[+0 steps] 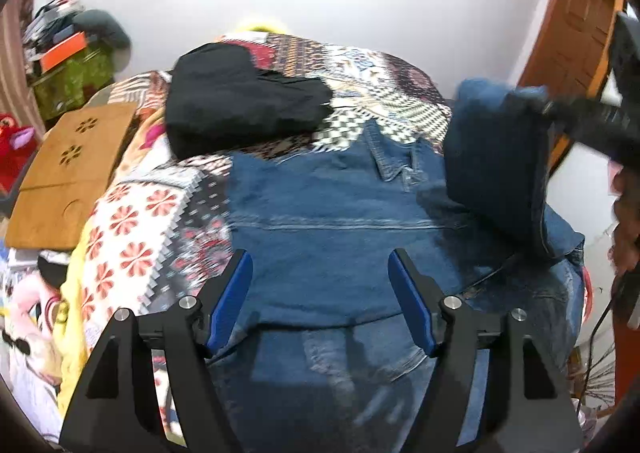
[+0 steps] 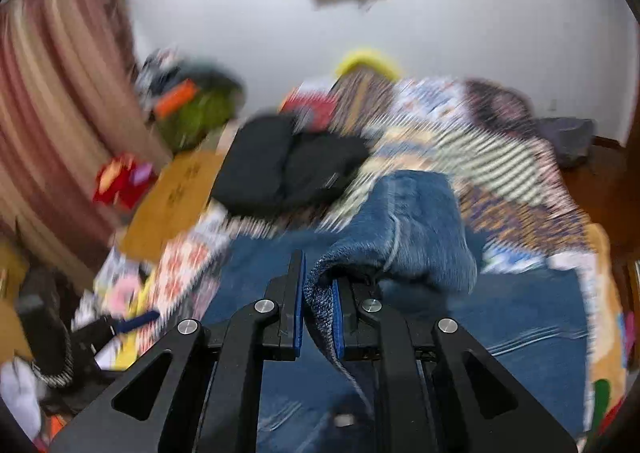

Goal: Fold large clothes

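Observation:
A blue denim jacket (image 1: 332, 229) lies spread on a patterned bedspread (image 1: 136, 221), collar toward the far wall. My left gripper (image 1: 320, 293) is open and empty, hovering just above the jacket's middle. My right gripper (image 1: 548, 105) comes in from the right and is shut on the jacket's sleeve (image 1: 496, 161), holding it lifted above the jacket's right side. In the right wrist view the right gripper (image 2: 318, 309) pinches the denim sleeve (image 2: 404, 229) between its blue pads; this view is blurred by motion.
A folded black garment (image 1: 240, 101) lies on the bed beyond the jacket. A brown wooden board (image 1: 68, 169) sits at the bed's left edge. Cluttered shelves (image 1: 68, 57) stand at far left. A wooden door (image 1: 576, 37) is at right.

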### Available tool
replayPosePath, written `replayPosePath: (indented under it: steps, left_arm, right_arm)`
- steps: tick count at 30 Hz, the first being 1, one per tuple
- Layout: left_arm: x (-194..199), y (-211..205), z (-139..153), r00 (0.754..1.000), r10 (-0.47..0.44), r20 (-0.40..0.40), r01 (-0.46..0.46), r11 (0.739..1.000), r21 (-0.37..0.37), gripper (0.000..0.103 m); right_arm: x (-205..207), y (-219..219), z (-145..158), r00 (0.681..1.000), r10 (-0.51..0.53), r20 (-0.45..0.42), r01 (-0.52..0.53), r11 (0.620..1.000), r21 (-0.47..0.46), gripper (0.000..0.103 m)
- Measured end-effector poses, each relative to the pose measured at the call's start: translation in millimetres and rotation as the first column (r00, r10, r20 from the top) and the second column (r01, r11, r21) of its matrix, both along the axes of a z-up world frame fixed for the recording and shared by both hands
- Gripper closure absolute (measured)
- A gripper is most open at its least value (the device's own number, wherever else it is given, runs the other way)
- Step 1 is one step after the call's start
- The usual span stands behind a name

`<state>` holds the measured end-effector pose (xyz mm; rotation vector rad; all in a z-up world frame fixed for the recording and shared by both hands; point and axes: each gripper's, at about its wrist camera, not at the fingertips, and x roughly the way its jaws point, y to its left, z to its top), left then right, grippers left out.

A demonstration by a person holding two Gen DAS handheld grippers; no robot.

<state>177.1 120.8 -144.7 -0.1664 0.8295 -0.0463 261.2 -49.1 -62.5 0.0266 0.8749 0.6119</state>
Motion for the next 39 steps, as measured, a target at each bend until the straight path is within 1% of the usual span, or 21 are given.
replayPosePath:
  steps: [4, 5, 7, 8, 10, 12, 15, 16, 18, 20, 22, 25, 26, 27, 29, 31, 33, 35, 36, 37, 39]
  left_arm:
    - [-13, 21, -8, 0.999, 0.043, -0.018, -0.043, 0.999, -0.009, 0.034]
    - [-16, 24, -9, 0.998, 0.051, -0.022, -0.051, 0.999, -0.012, 0.034]
    - [-21, 31, -12, 0.997, 0.069, -0.032, -0.069, 0.997, -0.018, 0.034]
    - [-24, 34, -15, 0.996, 0.077, -0.039, -0.078, 0.997, -0.021, 0.034]
    - [-27, 36, -18, 0.995, 0.086, -0.048, -0.088, 0.996, -0.025, 0.034]
    - [-29, 38, -21, 0.994, 0.094, -0.061, -0.096, 0.995, -0.03, 0.034]
    - [-28, 37, -25, 0.993, 0.094, -0.078, -0.098, 0.994, -0.049, 0.034]
    - [-28, 36, -26, 0.992, 0.089, -0.085, -0.094, 0.994, -0.062, 0.034]
    - [-26, 32, -28, 0.992, 0.075, -0.098, -0.083, 0.992, -0.09, 0.034]
    - [-25, 27, -29, 0.992, 0.058, -0.11, -0.071, 0.991, -0.117, 0.034]
    - [-22, 21, -32, 0.991, 0.047, -0.127, -0.064, 0.989, -0.135, 0.034]
    - [-17, 11, -36, 0.988, 0.032, -0.154, -0.057, 0.986, -0.157, 0.034]
    - [-16, 8, -38, 0.986, 0.026, -0.162, -0.053, 0.984, -0.169, 0.034]
    - [-13, 4, -41, 0.984, 0.015, -0.177, -0.049, 0.98, -0.191, 0.034]
    - [-10, 0, -45, 0.981, 0.008, -0.196, -0.051, 0.975, -0.215, 0.034]
    - [-5, -5, -52, 0.974, 0.011, -0.228, -0.065, 0.97, -0.233, 0.034]
    - [-1, -6, -60, 0.966, 0.014, -0.259, -0.084, 0.962, -0.26, 0.034]
    - [2, -7, -69, 0.958, 0.003, -0.288, -0.095, 0.948, -0.305, 0.033]
    - [3, -8, -77, 0.95, -0.003, -0.312, -0.109, 0.933, -0.343, 0.033]
    - [4, -9, -82, 0.945, -0.003, -0.327, -0.121, 0.926, -0.358, 0.033]
    - [6, -11, -87, 0.939, 0.006, -0.343, -0.137, 0.923, -0.359, 0.033]
  right_arm:
    - [-7, 41, -49, 0.986, 0.113, -0.124, -0.126, 0.987, -0.1, 0.092]
    - [-9, 49, -66, 0.976, 0.141, -0.168, -0.162, 0.979, -0.122, 0.092]
    - [-14, 58, -84, 0.958, 0.171, -0.231, -0.207, 0.968, -0.143, 0.092]
    - [-16, 61, -94, 0.951, 0.181, -0.252, -0.224, 0.962, -0.157, 0.09]
    - [-24, 64, -101, 0.947, 0.187, -0.262, -0.239, 0.953, -0.185, 0.088]
    - [-27, 62, -105, 0.935, 0.2, -0.294, -0.266, 0.942, -0.203, 0.087]
    - [-32, 58, -103, 0.913, 0.21, -0.35, -0.292, 0.935, -0.201, 0.077]
    - [-35, 56, -101, 0.912, 0.211, -0.352, -0.294, 0.934, -0.203, 0.075]
    - [-41, 51, -96, 0.917, 0.218, -0.335, -0.298, 0.931, -0.211, 0.071]
    - [-46, 45, -86, 0.928, 0.223, -0.3, -0.293, 0.932, -0.214, 0.07]
    - [-47, 35, -74, 0.947, 0.21, -0.245, -0.265, 0.939, -0.22, 0.07]
    - [-44, 9, -51, 0.975, 0.164, -0.148, -0.194, 0.957, -0.217, 0.068]
    - [-42, 2, -45, 0.982, 0.145, -0.123, -0.169, 0.961, -0.217, 0.064]
    - [-41, -13, -36, 0.991, 0.109, -0.08, -0.124, 0.969, -0.216, 0.059]
    - [-40, -37, -24, 0.999, 0.04, -0.008, -0.041, 0.976, -0.212, 0.053]
    - [-39, -60, -13, 0.998, -0.028, 0.054, 0.039, 0.976, -0.213, 0.047]
    - [-38, -87, -5, 0.989, -0.104, 0.106, 0.124, 0.97, -0.209, 0.042]
    - [-39, -111, 0, 0.975, -0.173, 0.138, 0.198, 0.96, -0.198, 0.041]
    - [-39, -128, 0, 0.963, -0.22, 0.156, 0.249, 0.948, -0.197, 0.041]
    - [-40, -139, 1, 0.953, -0.252, 0.166, 0.283, 0.938, -0.2, 0.041]
    - [-41, -161, 2, 0.935, -0.309, 0.172, 0.341, 0.919, -0.199, 0.04]
